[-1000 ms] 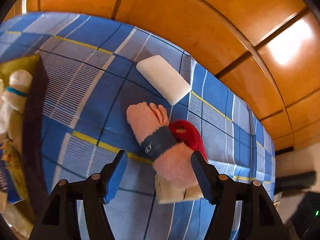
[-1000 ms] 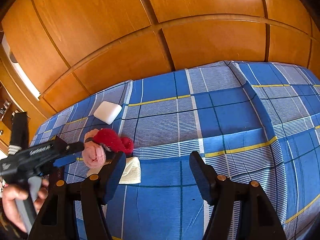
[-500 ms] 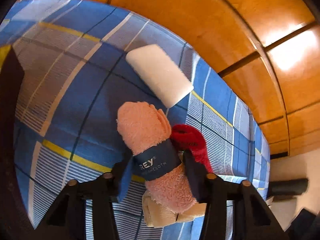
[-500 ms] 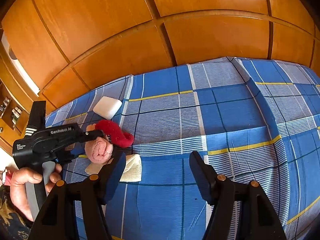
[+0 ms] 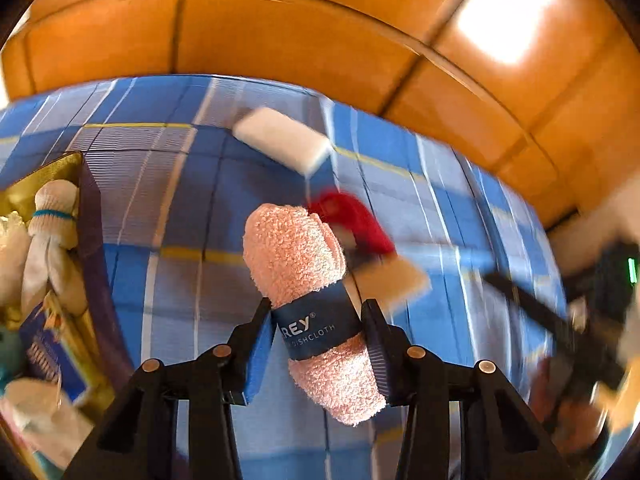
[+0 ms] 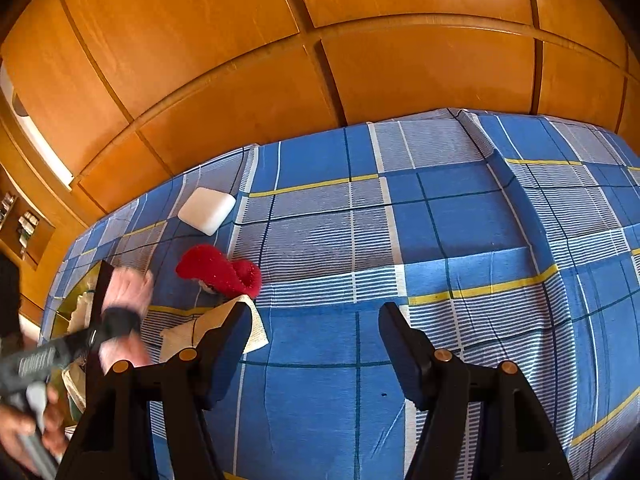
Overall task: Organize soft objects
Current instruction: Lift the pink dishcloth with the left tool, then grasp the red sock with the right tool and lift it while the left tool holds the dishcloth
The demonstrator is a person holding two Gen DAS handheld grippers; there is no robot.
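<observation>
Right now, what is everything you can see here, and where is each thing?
rolled dishcloth: one, pink with navy band, clamped in the left gripper, lifted off the bed
red cloth: one, on the bedspread
white sponge block: one, on the bedspread beyond the red cloth
beige cloth: one, flat, beside the red cloth
gold box: one, at the bed's left edge, holding white rolled socks
bedspread: one, blue plaid
wood panelling: orange, behind the bed
left gripper: black, shut on the dishcloth
right gripper: black, open, empty
hand: one, holding the left gripper's handle
</observation>
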